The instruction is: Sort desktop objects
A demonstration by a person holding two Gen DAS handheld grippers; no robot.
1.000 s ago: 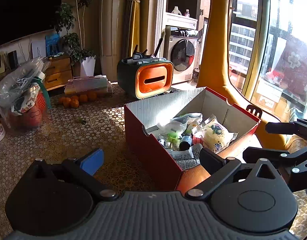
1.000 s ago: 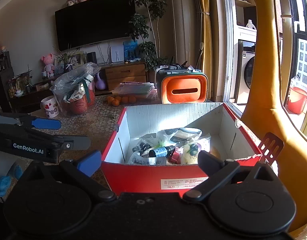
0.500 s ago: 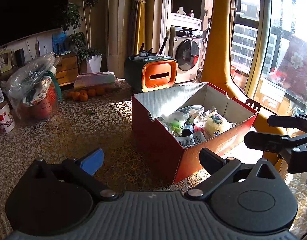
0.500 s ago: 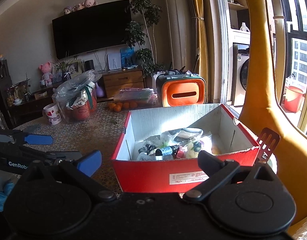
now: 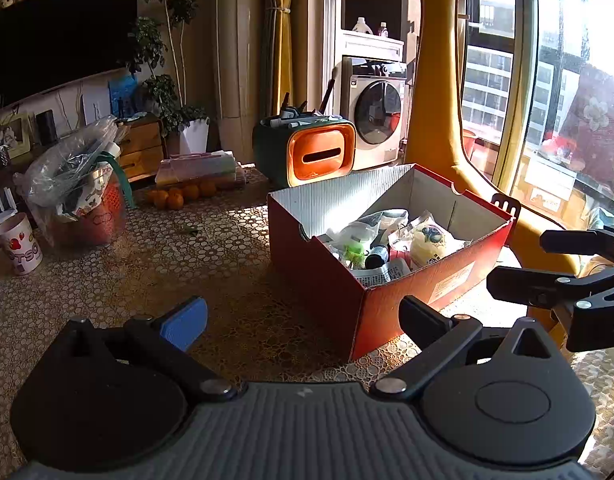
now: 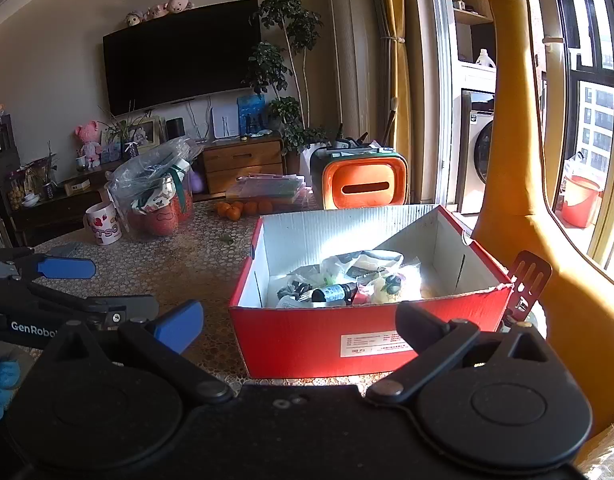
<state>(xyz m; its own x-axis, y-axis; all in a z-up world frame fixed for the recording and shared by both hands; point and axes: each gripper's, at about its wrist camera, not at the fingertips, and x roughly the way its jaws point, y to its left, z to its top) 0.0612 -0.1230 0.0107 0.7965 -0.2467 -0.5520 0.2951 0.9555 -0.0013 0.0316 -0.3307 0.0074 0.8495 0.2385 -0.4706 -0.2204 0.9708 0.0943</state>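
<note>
Your left claw is spread wide with nothing between its fingers, held low above the patterned tabletop; its blue-padded finger is over bare cloth and the dark one points at the near corner of the red box. Your right claw is likewise released and empty, facing the long labelled side of that same red box. Each claw appears in the other's view: the right one at the right edge of the left camera, the left one at the left edge of the right camera, both spread apart there too.

The box stands open on the tabletop, just ahead of both claws. Inside it lies a jumble of sorted things: a small dark bottle, a clear pouch with a pale round item, crumpled white wrappers; smaller pieces are too tangled to tell apart.

Beyond the box, an orange-fronted tissue holder stands at the far edge, with a cluster of oranges beside a flat pastel pack. Farther left sit a plastic-wrapped basket and a white mug. A yellow giraffe-shaped figure rises on the right, next to the window.
</note>
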